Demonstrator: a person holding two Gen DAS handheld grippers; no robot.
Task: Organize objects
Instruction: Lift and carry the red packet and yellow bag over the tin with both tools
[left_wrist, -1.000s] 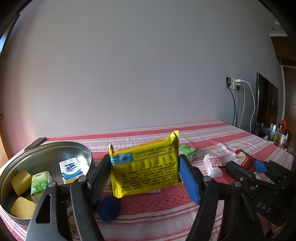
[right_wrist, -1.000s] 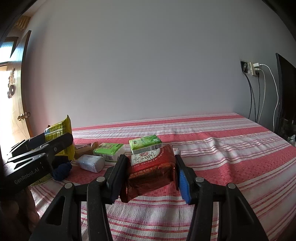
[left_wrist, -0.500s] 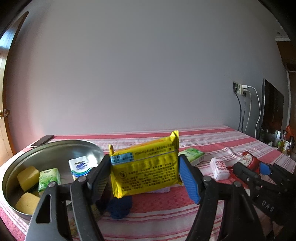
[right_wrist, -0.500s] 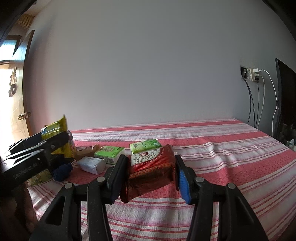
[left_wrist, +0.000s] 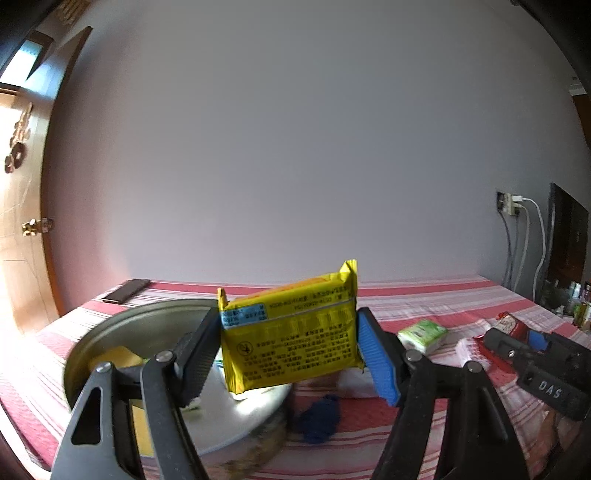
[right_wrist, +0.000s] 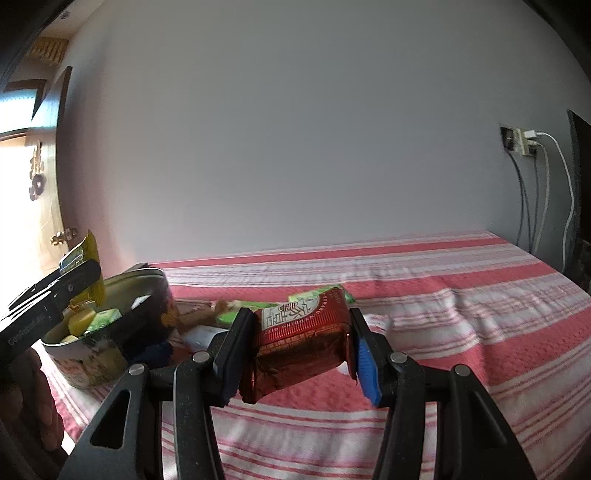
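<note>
1. A plain pale wall fills the background, with a wooden door at the far left and a wall socket with cables at the right. Below it runs a surface covered by a red-and-white striped cloth.
2. Far left on the cloth, near the back edge, lies a dark phone.
3. Next comes the round metal tin. It holds yellow blocks and a small green packet.
4. My left gripper is clamped on a yellow packet, one finger on each short side. I hold the packet upright and slightly tilted in the air, over the right part of the tin.
5. A dark blue wad lies on the cloth just beside the tin's right side.
6. Further right on the cloth sit a green-and-white tissue pack and, near it, a white pack with red print.
7. My right gripper is clamped on a red foil packet, which sits tilted between the fingers, above the cloth.
8. Behind the red packet lie more green packs; they are partly hidden, so I cannot tell how many.
9. At the far right edge of the left view, a dark screen leans by the wall with small bottles below it.
</note>
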